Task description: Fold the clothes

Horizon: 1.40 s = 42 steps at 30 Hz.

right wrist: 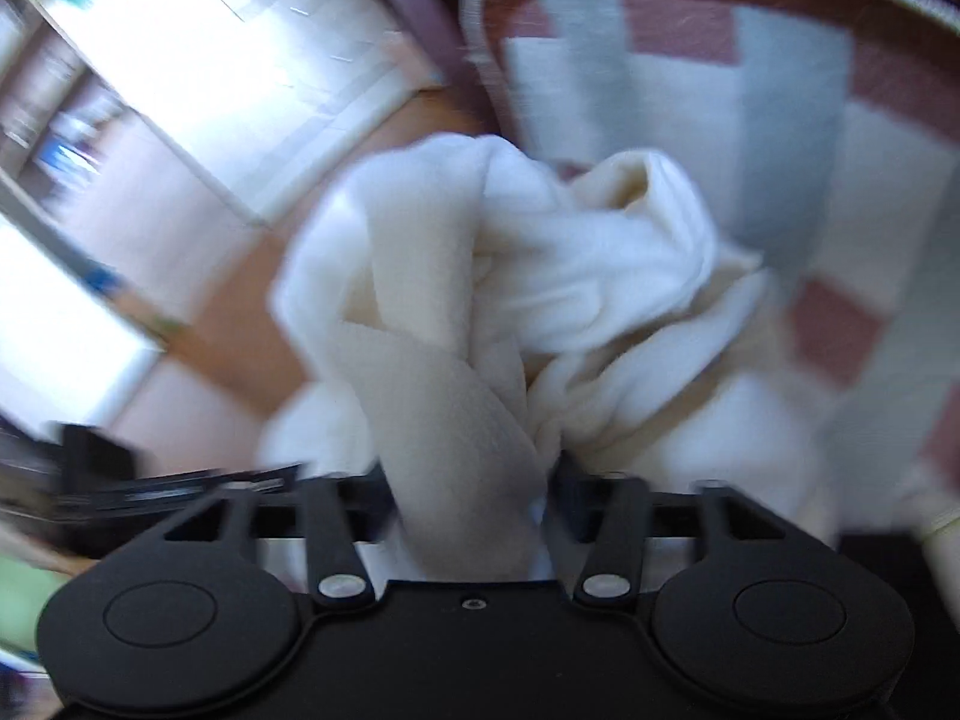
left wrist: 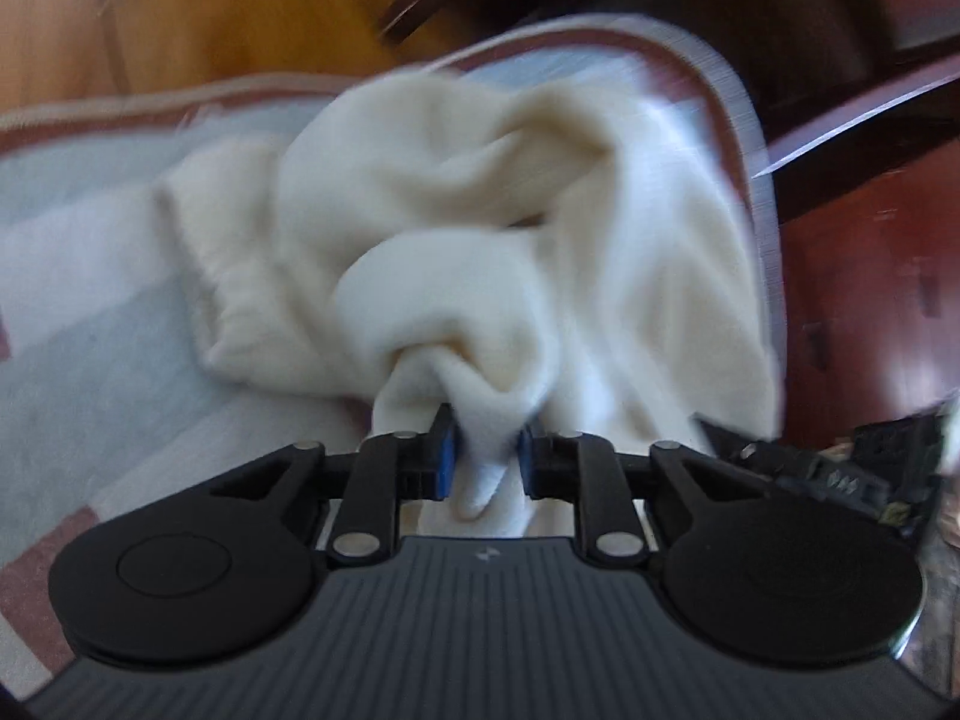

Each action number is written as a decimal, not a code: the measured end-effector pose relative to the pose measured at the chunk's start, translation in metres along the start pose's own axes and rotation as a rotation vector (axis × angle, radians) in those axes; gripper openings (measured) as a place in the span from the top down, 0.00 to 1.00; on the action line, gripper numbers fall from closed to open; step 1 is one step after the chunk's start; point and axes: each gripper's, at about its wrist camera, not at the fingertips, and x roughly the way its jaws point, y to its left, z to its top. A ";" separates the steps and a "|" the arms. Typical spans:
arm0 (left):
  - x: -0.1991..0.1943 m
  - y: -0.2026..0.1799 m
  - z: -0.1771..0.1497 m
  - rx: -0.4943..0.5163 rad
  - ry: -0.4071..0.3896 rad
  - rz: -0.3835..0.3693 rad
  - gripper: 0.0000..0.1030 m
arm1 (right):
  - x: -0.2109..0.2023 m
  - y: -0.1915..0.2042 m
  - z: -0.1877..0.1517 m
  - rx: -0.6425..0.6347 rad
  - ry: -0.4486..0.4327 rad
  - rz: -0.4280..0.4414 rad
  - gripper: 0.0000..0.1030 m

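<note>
Our left gripper (left wrist: 485,450) is pinching a bunched fold of the cream fleece garment (left wrist: 480,228), the blue pads (left wrist: 443,456) pressed in on a twist of cloth that pokes out behind them. Our right gripper (right wrist: 468,492) has a thick roll of the same garment (right wrist: 510,276) running through it; the fingers there are hidden under the cloth, so we cannot tell whether they press on it or merely stand around it.

The garment lies crumpled in a heap on a patchwork mat (left wrist: 78,276) of grey, white and reddish squares, with one side draped toward the mat's piped edge (left wrist: 756,168).

The risks, as we judge them: the left pinch holds a wad and not a single edge, so lifting may drag the whole heap up twisted instead of spreading it. If the right gripper is loose, the roll could slide out once we pull apart. Both views are blurred, so we cannot pick out a hem or sleeve to aim for.

Around us, dark red wooden furniture (left wrist: 870,276) stands just beside the mat's edge, and wooden floor (left wrist: 198,18) lies beyond. The furniture crowds that side, and cloth swung that way could snag or fall off the mat.
</note>
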 end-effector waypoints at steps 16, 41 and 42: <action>0.005 -0.007 0.003 -0.018 0.058 -0.019 0.81 | 0.016 0.038 -0.005 0.047 -0.060 0.042 0.56; -0.351 0.030 -0.038 -0.095 -0.451 0.129 0.83 | 0.001 0.332 -0.032 -0.594 0.008 0.513 0.64; -0.362 0.033 -0.041 -0.108 -0.475 0.132 0.83 | -0.001 0.347 -0.032 -0.621 -0.003 0.531 0.64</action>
